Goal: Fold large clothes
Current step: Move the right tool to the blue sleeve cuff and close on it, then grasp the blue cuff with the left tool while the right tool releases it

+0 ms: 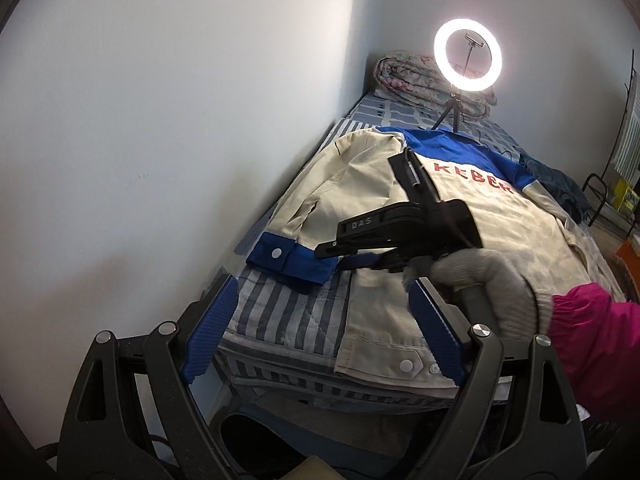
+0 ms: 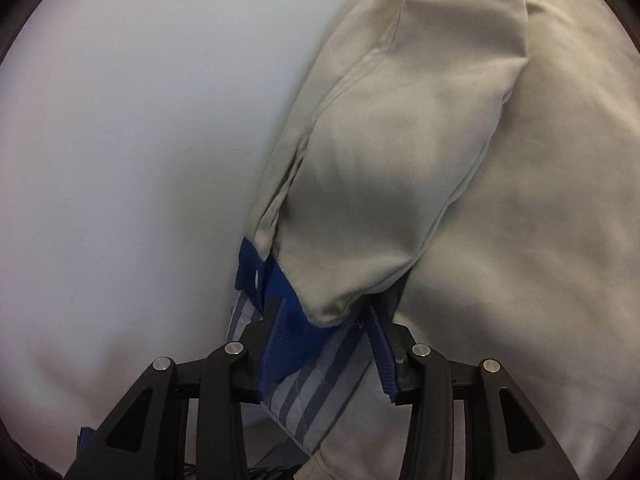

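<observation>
A cream jacket with a blue yoke and red lettering lies spread on the bed. Its left sleeve is folded along the body and ends in a blue cuff with a snap. My right gripper, held by a gloved hand, reaches the cuff. In the right wrist view the right gripper straddles the cuff: the left pad touches it, while striped sheet shows before the right pad. My left gripper stands wide open above the jacket's near hem, holding nothing.
The bed's striped sheet runs along a white wall on the left. A lit ring light on a tripod and a folded quilt stand at the far end. Dark clothes lie at the right edge.
</observation>
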